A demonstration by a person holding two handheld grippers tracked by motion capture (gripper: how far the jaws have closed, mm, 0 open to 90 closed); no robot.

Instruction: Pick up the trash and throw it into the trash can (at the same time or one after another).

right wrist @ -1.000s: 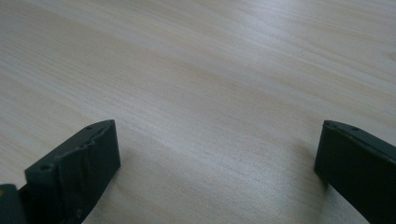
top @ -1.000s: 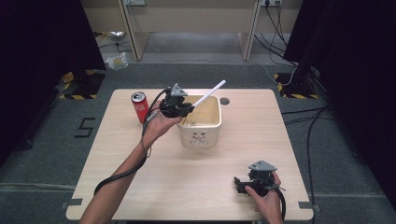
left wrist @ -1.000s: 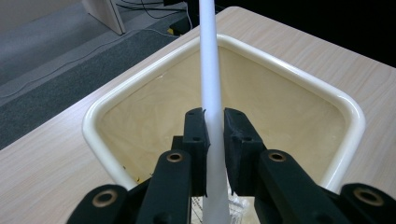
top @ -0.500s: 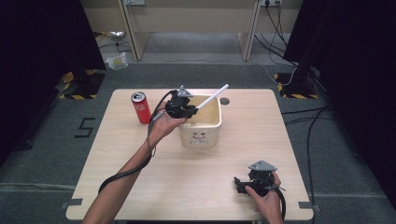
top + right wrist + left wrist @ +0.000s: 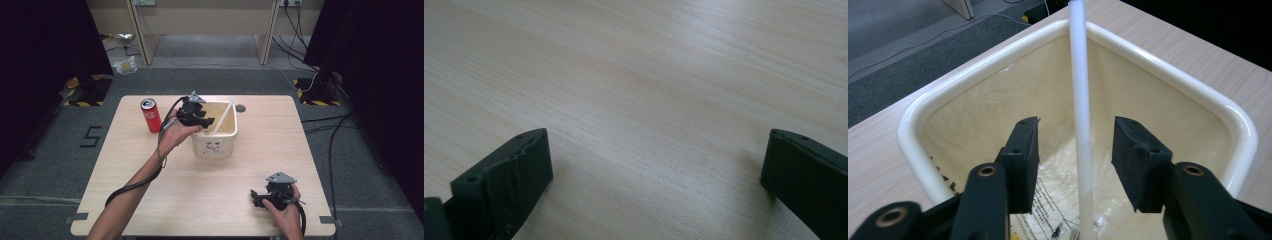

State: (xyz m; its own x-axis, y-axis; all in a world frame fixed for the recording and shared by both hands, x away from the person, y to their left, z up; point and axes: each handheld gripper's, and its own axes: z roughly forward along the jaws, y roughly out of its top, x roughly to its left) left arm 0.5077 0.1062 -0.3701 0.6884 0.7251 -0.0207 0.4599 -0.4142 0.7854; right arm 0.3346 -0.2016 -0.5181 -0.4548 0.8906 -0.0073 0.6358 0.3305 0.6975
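Jaws of the left gripper [image 5: 1075, 150] stand apart around the white stick [image 5: 1079, 100], not pinching it; a second ago they carried it above the bin [image 5: 215, 142]. Now it leans inside, tip toward one o'clock, so the drop looks done. Right gripper [image 5: 260, 197] rests wide open at five o'clock.

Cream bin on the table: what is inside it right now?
Inside the cream bin a white stick stands leaning between the open left gripper jaws, over a clear plastic liner. The jaws cover part of the bottom.
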